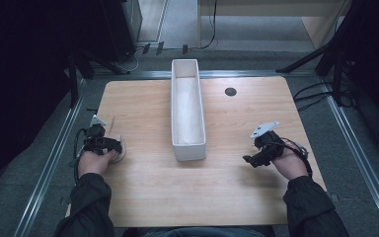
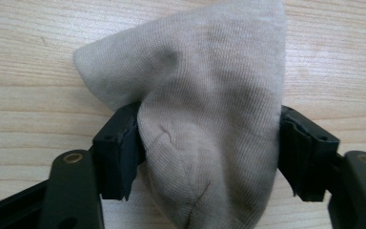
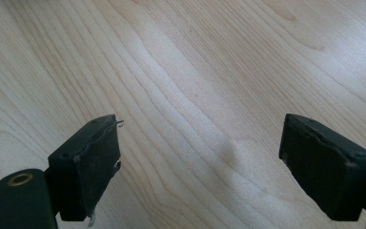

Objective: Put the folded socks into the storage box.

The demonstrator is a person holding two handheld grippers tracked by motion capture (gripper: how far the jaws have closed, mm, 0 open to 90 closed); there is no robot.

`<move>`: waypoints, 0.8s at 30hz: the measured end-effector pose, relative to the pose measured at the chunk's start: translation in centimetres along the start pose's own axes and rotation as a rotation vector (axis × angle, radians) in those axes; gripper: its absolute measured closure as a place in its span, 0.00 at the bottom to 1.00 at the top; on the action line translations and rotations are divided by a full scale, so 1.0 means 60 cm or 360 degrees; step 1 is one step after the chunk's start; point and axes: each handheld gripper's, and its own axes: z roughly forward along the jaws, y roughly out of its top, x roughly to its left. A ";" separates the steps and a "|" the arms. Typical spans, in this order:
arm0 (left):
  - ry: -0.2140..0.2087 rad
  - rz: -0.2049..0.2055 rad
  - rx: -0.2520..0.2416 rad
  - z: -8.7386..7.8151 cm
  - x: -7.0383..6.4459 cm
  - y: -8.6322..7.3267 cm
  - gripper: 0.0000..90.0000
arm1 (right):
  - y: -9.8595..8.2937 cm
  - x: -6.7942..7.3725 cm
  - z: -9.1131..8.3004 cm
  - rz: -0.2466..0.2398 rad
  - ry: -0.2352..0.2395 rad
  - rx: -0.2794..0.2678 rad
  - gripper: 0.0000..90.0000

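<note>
Wooden table (image 1: 143, 197), long white bin (image 1: 188, 109), nothing visible inside.

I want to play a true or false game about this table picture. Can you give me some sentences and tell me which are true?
1. The left gripper holds a sock. True.
2. The right gripper holds a sock too. False: its jaws are open with nothing between them.
3. The bin is round. False: it is long and narrow.
4. The bin sits between the two grippers. True.
5. The table is wooden. True.
</note>
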 end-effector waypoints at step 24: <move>-0.0119 0.0163 0.0003 -0.005 0.011 -0.006 0.75 | 0.000 0.000 -0.001 0.0004 0.0003 -0.0016 0.15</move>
